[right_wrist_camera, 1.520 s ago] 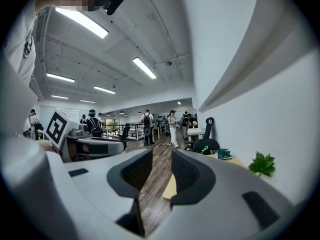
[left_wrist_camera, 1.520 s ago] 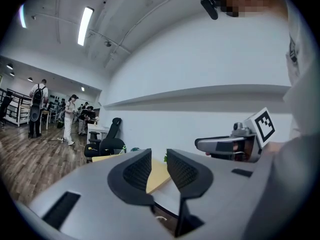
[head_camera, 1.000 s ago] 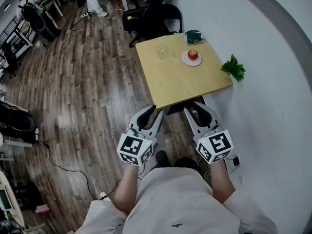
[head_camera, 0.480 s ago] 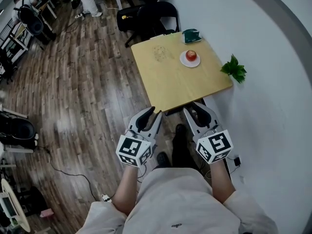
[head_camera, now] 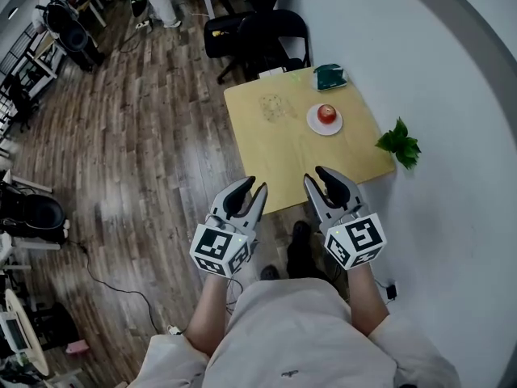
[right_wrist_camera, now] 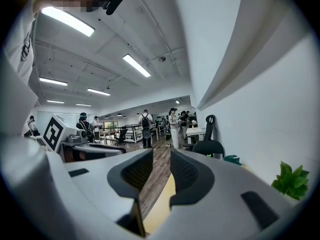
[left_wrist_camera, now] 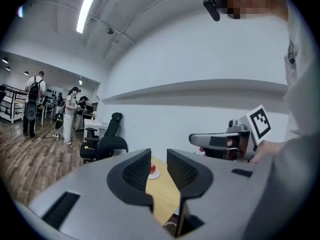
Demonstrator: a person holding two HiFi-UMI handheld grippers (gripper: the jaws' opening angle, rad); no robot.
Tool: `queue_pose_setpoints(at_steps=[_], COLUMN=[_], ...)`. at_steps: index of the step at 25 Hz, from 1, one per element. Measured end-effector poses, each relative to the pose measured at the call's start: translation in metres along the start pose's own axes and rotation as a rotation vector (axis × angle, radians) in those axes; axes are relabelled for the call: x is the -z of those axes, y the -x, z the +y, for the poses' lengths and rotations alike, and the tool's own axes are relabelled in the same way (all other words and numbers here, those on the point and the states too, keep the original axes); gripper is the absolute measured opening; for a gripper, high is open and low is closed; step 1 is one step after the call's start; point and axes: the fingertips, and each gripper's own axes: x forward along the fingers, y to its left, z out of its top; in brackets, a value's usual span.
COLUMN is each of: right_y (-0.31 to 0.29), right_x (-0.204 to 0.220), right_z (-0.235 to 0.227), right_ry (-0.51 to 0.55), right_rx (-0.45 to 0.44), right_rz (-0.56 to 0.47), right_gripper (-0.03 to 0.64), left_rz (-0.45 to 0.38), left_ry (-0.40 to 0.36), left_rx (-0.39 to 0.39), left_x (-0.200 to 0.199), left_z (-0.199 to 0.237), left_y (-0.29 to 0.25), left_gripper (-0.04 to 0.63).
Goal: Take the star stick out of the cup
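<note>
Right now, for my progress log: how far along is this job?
Done: nothing; no stick is held. In hand: left gripper and right gripper hover open, empty, near the table's front edge. Left: reach the cup, which I can't make out, and lift the stick.

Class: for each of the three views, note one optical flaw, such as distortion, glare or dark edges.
Head view: fisheye bends the straight wall ledge into an arc. Left gripper view: corners go black, and the light strip glares. Right gripper view: ceiling lights blow out white.

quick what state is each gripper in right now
left gripper: open, holding nothing
right gripper: open, holding nothing
</note>
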Motion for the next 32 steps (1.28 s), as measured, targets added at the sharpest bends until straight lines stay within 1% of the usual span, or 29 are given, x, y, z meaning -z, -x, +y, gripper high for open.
queue_pose_setpoints(at_steps=[7,12,16,21,26,32], right_y=[-0.041,-0.061,-0.073,-0.084,-0.095,-0.111], right_x=[-0.013,-0.012,-0.01,0.0,0.006,0.006], right_z=[-0.054,-0.092,-0.113,-0.128,-0.133,-0.141], right_ry=[-0.001,-0.024,-0.021,-0.045,-0.058,-0.051], right_rx=[-0.047,-0.081,-0.108,-0.133,-0.145,-0.13], right_rz=[0.005,0.011,0.014,0.036,0.056,0.075], right_gripper=[0.1,0.097,0.097,0.084,0.084,0.084], left_rz=[0.007,0.019,0.022,0.06,0.08,0.089], left_ry=[-0.007,-0.008,-0.01,0.0,0.005,0.014], left_rx=[-0.056,-0.093,-0.119,-0.133,-0.147,-0.135], left_x=[-0.018,-0.019,-0.018,-0.005,0.0,0.002], left_z=[0.021,0.028,0.031,0.03,0.04,0.062], left_y=[-0.058,-0.096,-0.121,-0.138,-0.147,-0.166], left_gripper=[0.086,0.086,0.086,0.086,0.086,0.086])
